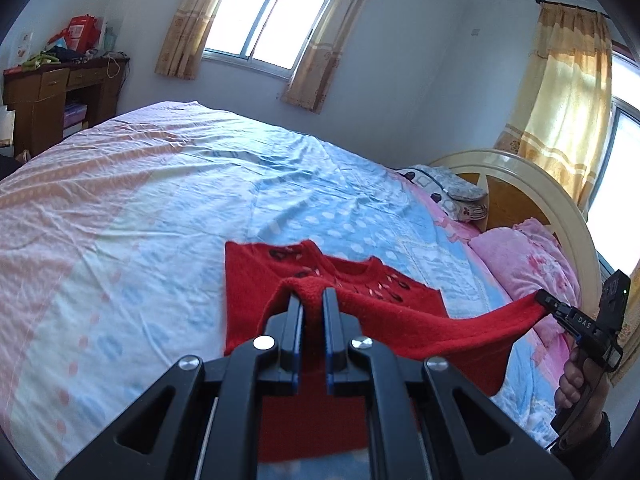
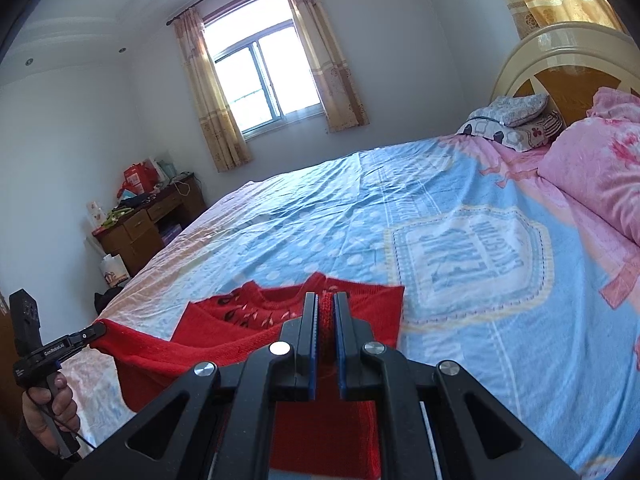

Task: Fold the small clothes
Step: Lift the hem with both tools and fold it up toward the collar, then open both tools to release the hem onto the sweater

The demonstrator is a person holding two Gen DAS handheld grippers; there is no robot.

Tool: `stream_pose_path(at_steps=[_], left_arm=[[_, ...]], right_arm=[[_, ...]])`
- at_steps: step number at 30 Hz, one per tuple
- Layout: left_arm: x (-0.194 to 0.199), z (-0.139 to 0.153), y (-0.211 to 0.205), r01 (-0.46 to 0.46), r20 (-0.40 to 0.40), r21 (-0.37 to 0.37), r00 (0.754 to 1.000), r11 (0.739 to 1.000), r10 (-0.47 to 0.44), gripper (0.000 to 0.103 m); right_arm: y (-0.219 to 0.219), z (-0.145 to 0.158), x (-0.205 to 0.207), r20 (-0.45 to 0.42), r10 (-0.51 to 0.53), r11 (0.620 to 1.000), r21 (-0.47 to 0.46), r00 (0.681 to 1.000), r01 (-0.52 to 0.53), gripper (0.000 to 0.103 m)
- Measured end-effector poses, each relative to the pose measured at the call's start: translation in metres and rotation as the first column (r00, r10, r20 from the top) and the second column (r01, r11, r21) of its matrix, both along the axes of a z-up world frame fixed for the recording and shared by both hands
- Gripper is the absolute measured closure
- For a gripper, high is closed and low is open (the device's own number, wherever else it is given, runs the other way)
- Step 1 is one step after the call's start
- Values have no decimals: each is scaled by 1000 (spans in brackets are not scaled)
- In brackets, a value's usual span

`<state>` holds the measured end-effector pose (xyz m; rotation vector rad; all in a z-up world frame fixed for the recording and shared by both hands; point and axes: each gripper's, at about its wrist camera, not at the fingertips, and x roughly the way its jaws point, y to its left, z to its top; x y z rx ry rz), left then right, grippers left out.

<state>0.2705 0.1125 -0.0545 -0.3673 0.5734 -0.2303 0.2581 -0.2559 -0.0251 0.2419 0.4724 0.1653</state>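
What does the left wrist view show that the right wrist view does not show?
Only the left wrist view shows the right gripper from outside, pinching the sweater's far edge. Only the right wrist view shows the left gripper from outside, and the badge print on the bedsheet. Both show the red sweater lifted over the bed, the window and the desk.

A: What kind of place is shown?
B: A home bedroom: a wide bed under a blue-and-pink printed sheet (image 2: 400, 208), a cream arched headboard with wooden panels (image 2: 560, 60), and patterned pillows (image 2: 516, 120).
A: Other indicators?
B: Beige curtains at a sliding window (image 1: 268, 20); a cluttered brown wooden desk (image 1: 60, 92).
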Motion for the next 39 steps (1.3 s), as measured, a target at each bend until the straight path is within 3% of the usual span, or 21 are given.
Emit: stream_pose_path(at_steps=[11,26,32,33,34,36,37,38,39], left_arm=[[54,-5,8,-33,-18,35,999,999,34,94],[134,-70,2,-37,-173,88,984,995,52,94],[148,-83,4,-75,-202,117,974,990,98,85],[145,-82,7,-96,-203,119,972,988,119,77],[144,-80,9,-104,-199,115,972,988,125,73],[132,-71,15,-125,-158,109,977,986,141,58],[128,-67,17,-134,-140,116,979,984,149,54],[122,-63,18,-140,-120,128,981,982,155,45],[116,-59,18,-145,-102,150,982,978,161,40]], right_arm=[[5,-10,75,-69,-29,999,-42,997,26,96],[11,-68,177,-231,-114,987,-140,966,83,97],[11,-96,210,-304,-132,980,-184,943,78,96],[11,-99,212,-315,-131,980,-184,940,75,96],[12,-100,212,-303,-153,974,-206,941,92,94],[13,-99,207,-274,-193,962,-241,942,127,81],[12,-98,203,-264,-200,963,-233,944,139,59],[11,-96,199,-254,-195,966,-215,947,141,46],[10,-94,194,-241,-187,970,-198,952,140,46]])
